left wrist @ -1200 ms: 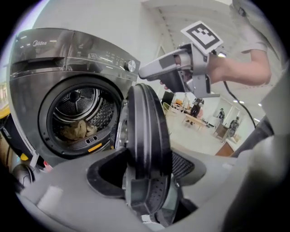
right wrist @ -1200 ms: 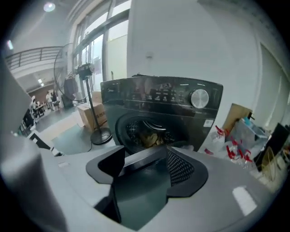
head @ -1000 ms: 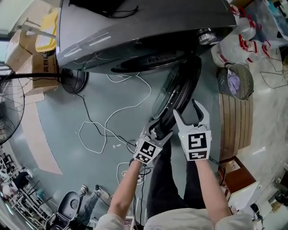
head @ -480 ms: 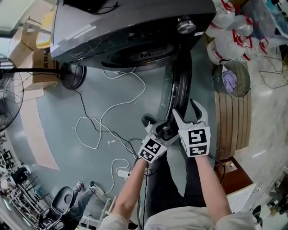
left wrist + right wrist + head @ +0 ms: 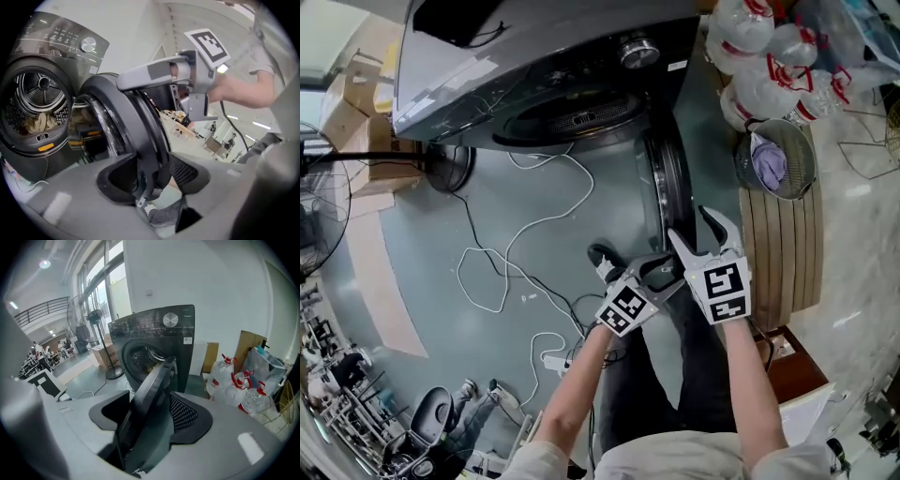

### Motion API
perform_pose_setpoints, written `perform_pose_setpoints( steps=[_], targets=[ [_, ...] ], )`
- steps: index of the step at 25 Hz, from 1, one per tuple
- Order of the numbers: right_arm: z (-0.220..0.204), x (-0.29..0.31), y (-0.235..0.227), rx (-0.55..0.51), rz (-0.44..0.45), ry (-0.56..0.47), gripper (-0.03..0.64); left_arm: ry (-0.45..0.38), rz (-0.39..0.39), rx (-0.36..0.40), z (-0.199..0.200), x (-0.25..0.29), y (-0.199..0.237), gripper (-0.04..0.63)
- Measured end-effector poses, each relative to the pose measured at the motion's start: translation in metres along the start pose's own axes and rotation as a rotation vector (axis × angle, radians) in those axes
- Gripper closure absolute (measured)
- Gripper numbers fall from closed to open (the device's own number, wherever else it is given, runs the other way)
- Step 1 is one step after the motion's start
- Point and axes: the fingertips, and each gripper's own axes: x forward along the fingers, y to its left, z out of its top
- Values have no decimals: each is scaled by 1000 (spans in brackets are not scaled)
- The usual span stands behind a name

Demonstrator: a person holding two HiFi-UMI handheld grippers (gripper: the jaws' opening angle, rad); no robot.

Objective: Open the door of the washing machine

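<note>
- Against the white wall stands the dark grey washing machine point(image 5: 534, 66), with its round door point(image 5: 664, 187) open and edge-on to the person.
- Inside the drum point(image 5: 37, 93) lies some pale laundry point(image 5: 40, 123).
- At the door's near rim, the left gripper point(image 5: 661, 274) has the rim between its jaws. They are closing, and I can't see either pad pressing on it.
- Just beside it, the right gripper point(image 5: 689, 225) is held with its jaws spread wide. The door's edge shows between them, with no pad seen pressing on it.
- On the grey floor in front of the machine, a white cable point(image 5: 534, 234) lies in loose loops.
- To the machine's right are water bottles point(image 5: 769, 75) with red caps and a wire basket point(image 5: 778, 159).
</note>
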Motion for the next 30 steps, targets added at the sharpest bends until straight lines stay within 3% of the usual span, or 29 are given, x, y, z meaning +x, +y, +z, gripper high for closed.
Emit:
perform_pose_setpoints(
  steps=[2, 3, 6, 12, 19, 25, 30],
  targets=[
    [-3, -4, -8, -12, 18, 2, 351, 5, -3, 14, 3, 5, -3, 371],
    [-5, -6, -11, -18, 25, 5, 356, 7, 7, 19, 4, 7, -3, 443],
    [-9, -14, -22, -32, 39, 11, 394, 6, 57, 13, 11, 12, 5, 483],
    [-9, -29, -54, -49, 21, 4, 422, -15, 193, -29, 30, 17, 43, 485],
    [-11, -39, -92, -142, -11, 30, 429, -110, 339, -86, 62, 11, 73, 485],
    [-7, -38, -130, -236, -83, 68, 426, -146, 419, 23, 87, -4, 90, 485],
    [-8, -35, -161, -271, -159, 127, 419, -174, 402, 70, 108, -24, 100, 521]
  ],
)
